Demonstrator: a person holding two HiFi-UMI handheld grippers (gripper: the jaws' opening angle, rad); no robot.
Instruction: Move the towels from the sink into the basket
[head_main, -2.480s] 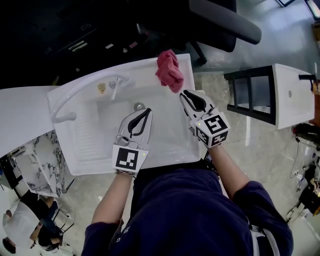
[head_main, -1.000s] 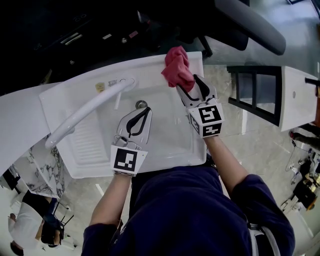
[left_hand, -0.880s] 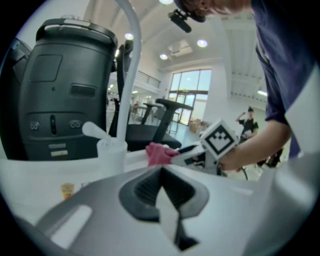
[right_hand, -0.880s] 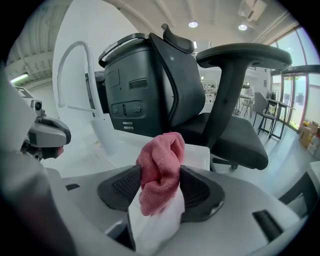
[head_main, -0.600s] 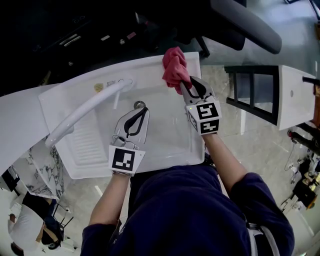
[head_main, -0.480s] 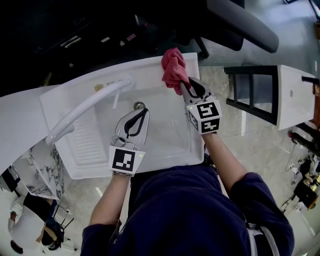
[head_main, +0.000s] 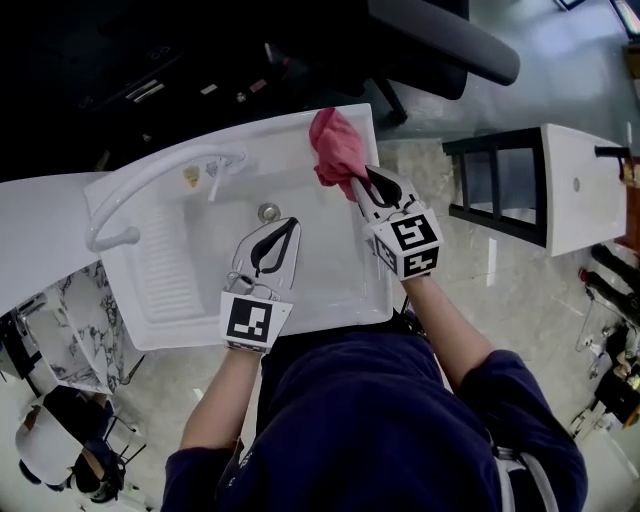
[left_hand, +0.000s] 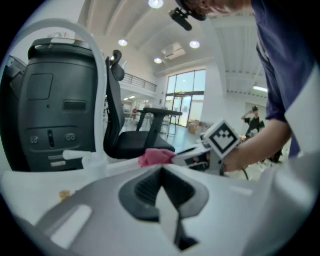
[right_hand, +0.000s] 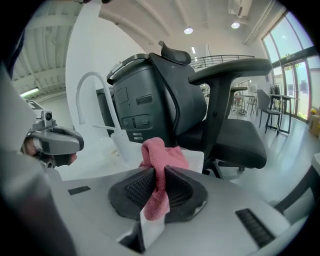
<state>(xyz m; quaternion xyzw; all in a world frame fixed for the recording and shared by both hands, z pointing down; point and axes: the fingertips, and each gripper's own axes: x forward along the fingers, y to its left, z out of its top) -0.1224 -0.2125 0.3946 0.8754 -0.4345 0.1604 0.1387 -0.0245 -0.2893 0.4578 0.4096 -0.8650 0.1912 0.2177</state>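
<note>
Right gripper (head_main: 358, 183) is clamped on the pink towel (head_main: 337, 148); its jaws have just been closing, and the right gripper view shows a fold of the towel (right_hand: 162, 155) pinched between the ribbed pads (right_hand: 136, 189), with the rest bunched above them. The towel sits at the far right corner of the white sink (head_main: 170, 330), over the rim; contact with the rim can't be told. Left gripper (head_main: 283, 228) hovers over the basin near the drain (head_main: 268, 212), jaws together with nothing between them, as the left gripper view (left_hand: 160, 172) confirms. White faucet (head_main: 150, 185) arcs along the sink's far left edge. A black office chair (right_hand: 235, 135) stands just behind the towel corner.
</note>
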